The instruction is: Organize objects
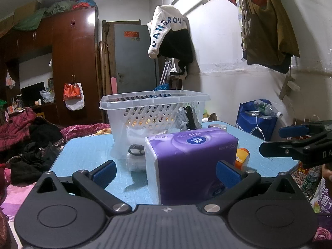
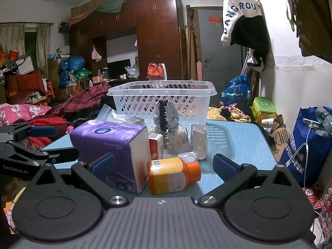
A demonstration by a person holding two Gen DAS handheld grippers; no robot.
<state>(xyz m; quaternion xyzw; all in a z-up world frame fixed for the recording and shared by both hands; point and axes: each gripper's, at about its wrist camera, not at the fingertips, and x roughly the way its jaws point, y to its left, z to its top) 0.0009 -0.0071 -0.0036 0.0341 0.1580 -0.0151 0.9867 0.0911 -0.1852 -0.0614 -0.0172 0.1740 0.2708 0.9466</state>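
Left wrist view: left gripper (image 1: 166, 171) low over the near edge of the light blue surface (image 1: 83, 151), jaws spread wide and gripping nothing, blue pads on either side of the purple tissue pack (image 1: 193, 157), which stands near the front between them without visible contact. Behind the pack, a clear slotted basket (image 1: 153, 108) upright near the far edge, a black comb (image 1: 191, 118) leaning at its front right. A small white bundle with a black band (image 1: 136, 157) on the surface just left of the pack; an orange bottle (image 1: 241, 157) partly hidden behind the right pad. Right gripper (image 1: 290, 141) entering from the right, jaws apart and empty. Right wrist view: right gripper (image 2: 164, 165) likewise wide open, holding nothing, with the orange bottle (image 2: 173, 175) lying on its side between the pads, cap pointing right. Tissue pack (image 2: 112, 149) just left of the bottle, a small red and white box (image 2: 155, 146) behind them, basket (image 2: 164, 101) beyond, comb (image 2: 162, 122) propped against it. Left gripper (image 2: 56, 143) at the left edge, open.
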